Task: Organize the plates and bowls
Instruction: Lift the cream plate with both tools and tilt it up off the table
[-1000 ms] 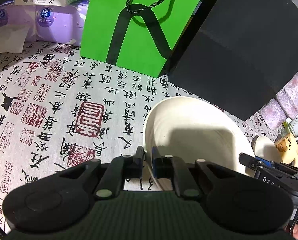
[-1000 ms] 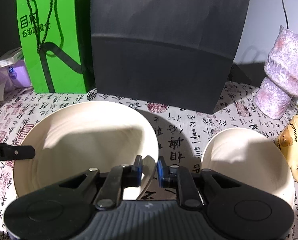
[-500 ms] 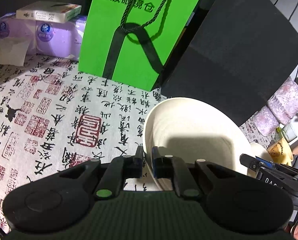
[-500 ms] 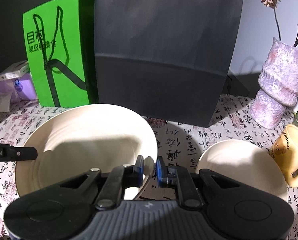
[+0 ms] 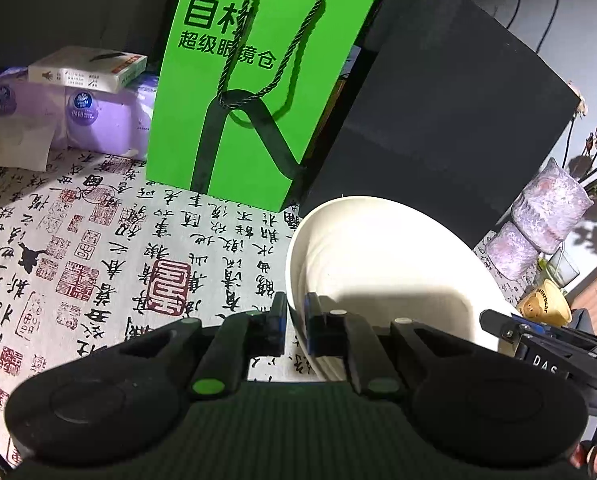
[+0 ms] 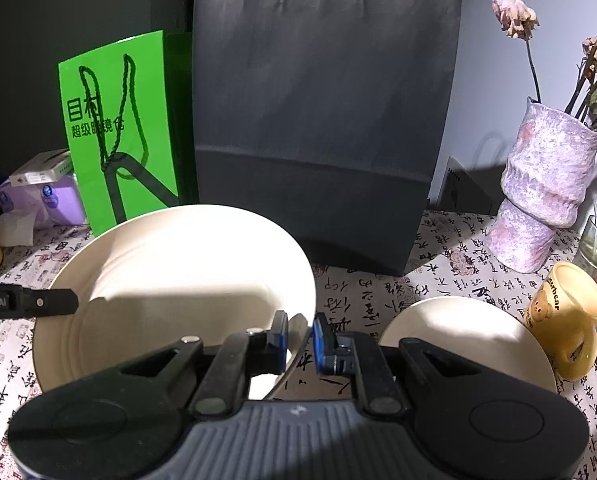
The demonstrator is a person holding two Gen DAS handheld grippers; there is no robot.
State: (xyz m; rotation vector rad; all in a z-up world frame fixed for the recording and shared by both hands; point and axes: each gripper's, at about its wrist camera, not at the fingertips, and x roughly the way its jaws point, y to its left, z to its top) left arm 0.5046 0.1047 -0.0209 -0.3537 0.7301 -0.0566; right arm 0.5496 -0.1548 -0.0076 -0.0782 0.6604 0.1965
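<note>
big plate (image 6: 170, 280): cream, looks ceramic; held off the counter (image 5: 98, 240) w/ its left side higher, in front of black bag (image 6: 322, 120) and green bag (image 5: 250, 92).
left tool (image 5: 294, 320): clenched on plate's left rim.
right tool (image 6: 300, 338): clenched on its right rim, opposite side.
handling: prob. stiff, fairly heavy, glazed so slippery; chips or breaks if dropped or knocked.
grip: thin rim only; two opposite holds keep it from swinging, so keep both level.
small plate (image 6: 466, 340): flat on counter to the right, touching or nearly touching yellow mug (image 6: 566, 316); likely stack spot.
</note>
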